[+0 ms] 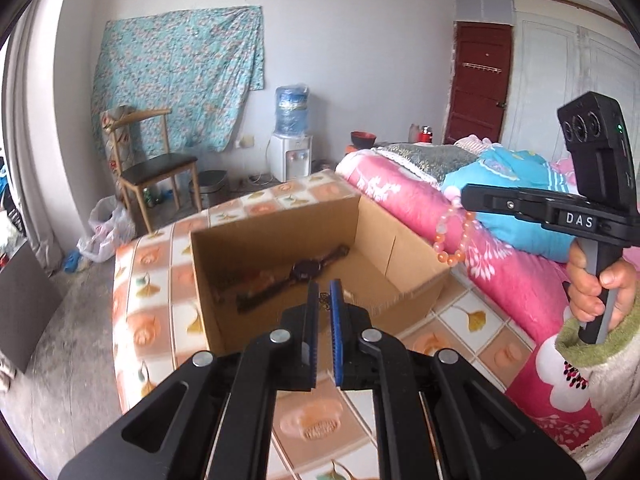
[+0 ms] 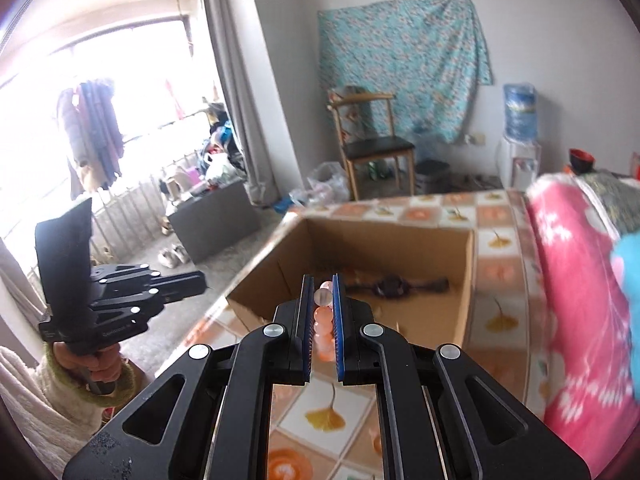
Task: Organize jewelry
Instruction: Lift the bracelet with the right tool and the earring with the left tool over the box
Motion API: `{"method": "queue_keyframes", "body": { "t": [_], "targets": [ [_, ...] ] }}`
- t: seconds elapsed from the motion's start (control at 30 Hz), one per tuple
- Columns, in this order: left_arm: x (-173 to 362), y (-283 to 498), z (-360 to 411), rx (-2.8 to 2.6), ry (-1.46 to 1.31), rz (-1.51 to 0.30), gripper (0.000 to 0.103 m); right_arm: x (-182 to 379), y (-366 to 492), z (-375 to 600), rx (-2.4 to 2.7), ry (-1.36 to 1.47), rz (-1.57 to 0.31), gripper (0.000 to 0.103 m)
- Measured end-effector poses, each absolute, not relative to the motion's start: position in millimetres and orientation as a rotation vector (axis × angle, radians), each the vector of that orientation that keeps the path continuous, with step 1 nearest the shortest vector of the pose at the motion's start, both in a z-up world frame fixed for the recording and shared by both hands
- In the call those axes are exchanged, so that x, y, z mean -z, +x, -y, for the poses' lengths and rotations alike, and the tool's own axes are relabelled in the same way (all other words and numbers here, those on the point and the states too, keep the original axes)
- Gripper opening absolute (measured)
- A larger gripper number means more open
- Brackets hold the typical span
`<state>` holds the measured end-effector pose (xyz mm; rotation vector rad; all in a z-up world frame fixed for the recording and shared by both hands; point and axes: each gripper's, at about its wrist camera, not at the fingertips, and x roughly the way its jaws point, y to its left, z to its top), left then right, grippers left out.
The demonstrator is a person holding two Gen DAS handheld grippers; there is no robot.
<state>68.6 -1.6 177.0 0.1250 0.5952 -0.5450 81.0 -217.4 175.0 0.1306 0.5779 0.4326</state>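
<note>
One open cardboard box sat on the tiled bedcover, one watch lying inside. The right gripper clenched one peach bead bracelet just near the box; its body read "DAS". The left gripper pinched something small and dark, possibly a chain.

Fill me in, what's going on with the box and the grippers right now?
A person is sorting jewelry into an open cardboard box on the bed. The right gripper is shut on an orange bead bracelet, held in the air beside the box's right wall, not yet over the opening. A dark wristwatch already lies on the box floor. The left gripper hangs at the box's near edge, its jaws nearly closed; something small and dark shows between them, too unclear to name.
</note>
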Motion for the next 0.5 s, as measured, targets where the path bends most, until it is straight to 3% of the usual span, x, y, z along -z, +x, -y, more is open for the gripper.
{"method": "queue_keyframes", "body": {
  "t": [0.27, 0.5],
  "targets": [
    [-156.6, 140.3, 15.8, 0.620, 0.088, -0.744, 0.005, -151.9, 155.2, 221.7, -0.526, 0.181, -0.705, 0.007],
    [-93.4, 202.8, 37.7, 0.675, 0.053, -1.039, 0.006, -116.2, 194.3, 220.3, -0.528, 0.160, -0.843, 0.007]
  ]
}}
